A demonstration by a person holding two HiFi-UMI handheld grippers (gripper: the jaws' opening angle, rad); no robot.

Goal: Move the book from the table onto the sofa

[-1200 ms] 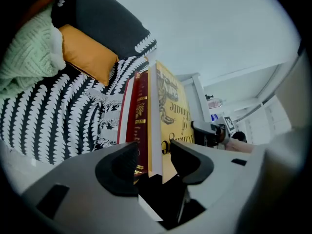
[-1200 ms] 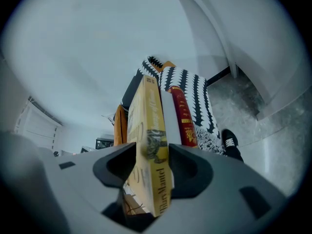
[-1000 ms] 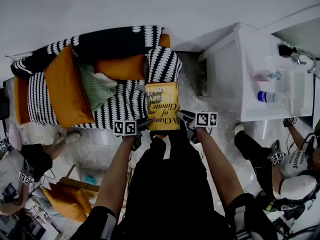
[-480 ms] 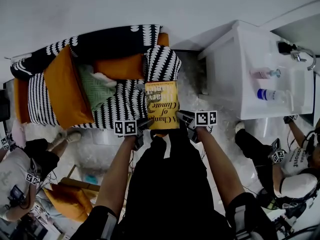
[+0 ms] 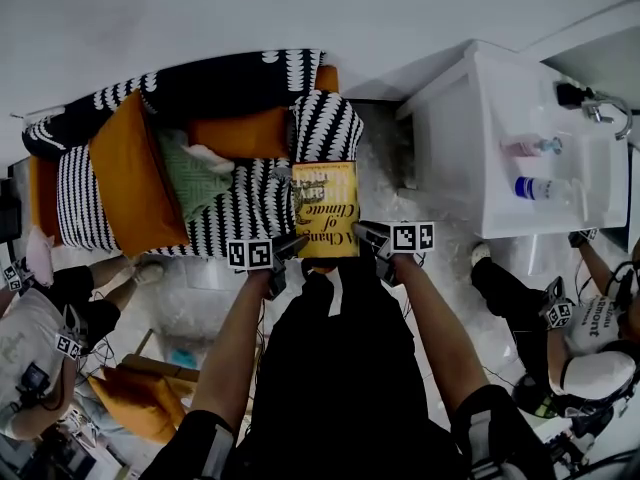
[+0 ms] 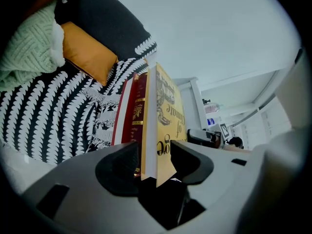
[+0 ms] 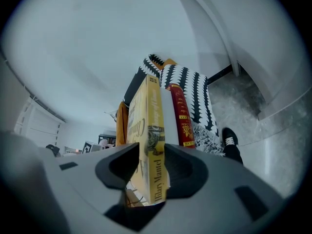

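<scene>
A yellow book [image 5: 325,211] hangs flat over the right end of the black-and-white striped sofa [image 5: 100,198], held by its near edge. My left gripper [image 5: 290,248] is shut on the near left corner. My right gripper [image 5: 365,236] is shut on the near right corner. In the left gripper view the book [image 6: 165,116] stands on edge between the jaws of the left gripper [image 6: 155,155]. The right gripper view shows its spine [image 7: 148,126] clamped in the right gripper [image 7: 151,162]. A red book [image 6: 136,111] [image 7: 183,116] lies just beyond on the sofa seat [image 6: 48,116].
Orange cushions [image 5: 135,173] and a green knitted cushion [image 5: 190,173] fill the sofa's left and middle. A white sink counter [image 5: 520,148] with bottles stands to the right. People crouch at the lower left [image 5: 40,328] and lower right [image 5: 580,338].
The book and both grippers have kept still. The person at the lower left has shifted a little.
</scene>
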